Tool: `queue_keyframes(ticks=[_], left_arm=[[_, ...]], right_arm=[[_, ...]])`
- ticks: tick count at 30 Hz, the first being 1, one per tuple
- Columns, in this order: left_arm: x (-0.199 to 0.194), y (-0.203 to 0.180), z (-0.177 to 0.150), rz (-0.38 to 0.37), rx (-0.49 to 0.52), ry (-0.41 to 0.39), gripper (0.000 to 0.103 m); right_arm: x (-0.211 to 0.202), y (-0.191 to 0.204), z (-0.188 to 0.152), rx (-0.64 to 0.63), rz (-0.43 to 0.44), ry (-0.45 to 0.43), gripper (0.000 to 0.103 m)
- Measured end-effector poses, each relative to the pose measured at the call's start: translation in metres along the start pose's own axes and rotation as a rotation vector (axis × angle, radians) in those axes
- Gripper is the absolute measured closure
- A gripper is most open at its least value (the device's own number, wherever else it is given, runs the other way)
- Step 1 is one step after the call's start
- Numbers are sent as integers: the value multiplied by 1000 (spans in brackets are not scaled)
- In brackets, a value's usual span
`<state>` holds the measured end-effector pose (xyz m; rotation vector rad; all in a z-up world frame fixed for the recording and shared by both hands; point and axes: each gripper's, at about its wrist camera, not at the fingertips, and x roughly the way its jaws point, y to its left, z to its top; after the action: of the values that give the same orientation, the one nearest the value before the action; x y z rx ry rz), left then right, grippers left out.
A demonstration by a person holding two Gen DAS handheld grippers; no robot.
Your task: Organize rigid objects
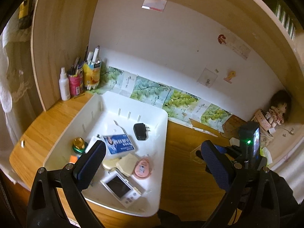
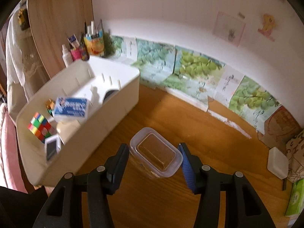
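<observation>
Right wrist view, bottom centre: our right gripper pinches a clear rectangular plastic container; its slick walls could slip. Our left gripper stands spread, empty.

Clear lidless container — upright between fingers

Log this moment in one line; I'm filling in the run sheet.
right gripper: shut on clear container | left gripper: open, empty, over white bin | container above desk

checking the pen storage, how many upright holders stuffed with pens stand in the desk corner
2: a pink cylindrical cup beside the white spray bottle, and a yellow-orange printed holder next to it. More may be hidden.
</observation>
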<state>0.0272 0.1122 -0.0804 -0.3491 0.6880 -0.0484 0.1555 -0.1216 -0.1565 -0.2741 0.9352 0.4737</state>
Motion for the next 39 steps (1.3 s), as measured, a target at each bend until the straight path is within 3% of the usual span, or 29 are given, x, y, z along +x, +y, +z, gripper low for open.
queue_keyframes(ticks=[14,23,30,39], left_arm=[[-19,46,13,-74,82,35,3],[-25,83,4,-81,24,70,3],[-26,91,-2,-69,-7,85,3],[-25,72,-5,-18,-1,93,3]], right_arm=[[-45,74,32,70,22,-145,49],[-47,120,38,67,72,-159,49],[-51,143,43,42,114,-179,49],[-55,134,27,65,152,-161,30]])
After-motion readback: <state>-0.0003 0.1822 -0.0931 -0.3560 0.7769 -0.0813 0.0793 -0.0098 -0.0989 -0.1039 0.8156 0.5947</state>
